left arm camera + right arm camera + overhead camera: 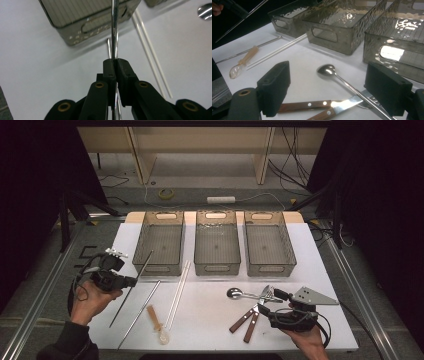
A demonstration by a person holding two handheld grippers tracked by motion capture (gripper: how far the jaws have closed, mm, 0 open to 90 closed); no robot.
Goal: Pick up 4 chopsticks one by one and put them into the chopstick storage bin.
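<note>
The left gripper (131, 281) is pinching a metal chopstick (136, 281) between jaws pressed together on its shaft, holding it lifted and slanted beside the left bin (159, 243); a second metal chopstick (141, 312) is lying on the table (210, 320) beside a pair of white chopsticks (179, 292). To carry this step well, the rod's far tip should be clearing the bin wall before tilting inward, and the grip should be staying firm, since a thin smooth rod is likely to pivot. At right, the right gripper (278, 294) is hovering with jaws spread above the spoon (329, 70) and the wooden-handled knives (312, 106).
</note>
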